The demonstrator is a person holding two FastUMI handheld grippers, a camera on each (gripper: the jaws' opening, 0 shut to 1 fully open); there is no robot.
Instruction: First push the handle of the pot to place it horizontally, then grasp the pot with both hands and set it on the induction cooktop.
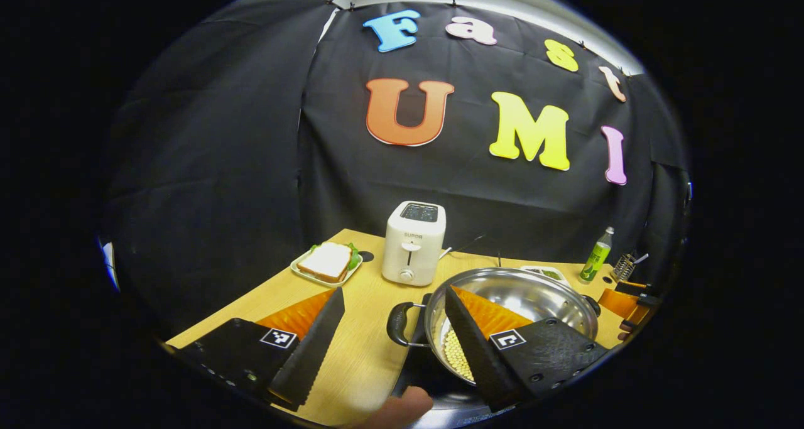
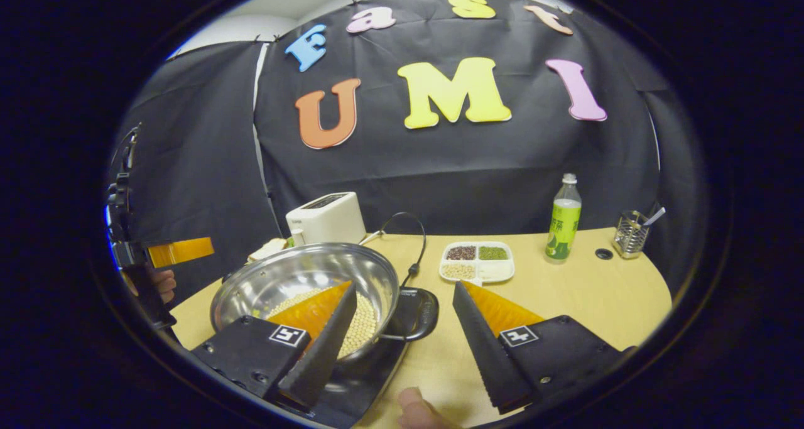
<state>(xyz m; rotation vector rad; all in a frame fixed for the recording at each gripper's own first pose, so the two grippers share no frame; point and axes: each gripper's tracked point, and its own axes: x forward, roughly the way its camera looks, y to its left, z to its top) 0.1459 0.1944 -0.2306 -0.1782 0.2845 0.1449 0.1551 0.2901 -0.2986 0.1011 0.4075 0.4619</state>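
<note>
Pot (image 1: 521,297): steel, beans inside, seated on induction cooktop (image 2: 370,366) at desk (image 2: 565,297) front edge. Side handles aligned horizontally: one (image 1: 402,323) in left gripper view, other (image 2: 418,319) in right gripper view. Left tool (image 1: 402,347): spread, handle between fingers, untouched. Right tool (image 2: 408,347): spread likewise. Toaster (image 1: 414,244) marked "SUPOR".

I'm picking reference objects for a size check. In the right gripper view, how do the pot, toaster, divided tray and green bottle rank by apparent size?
1. pot, largest, though nearest the camera
2. toaster
3. divided tray
4. green bottle

Toaster and tray look close; tray and bottle too.
</note>
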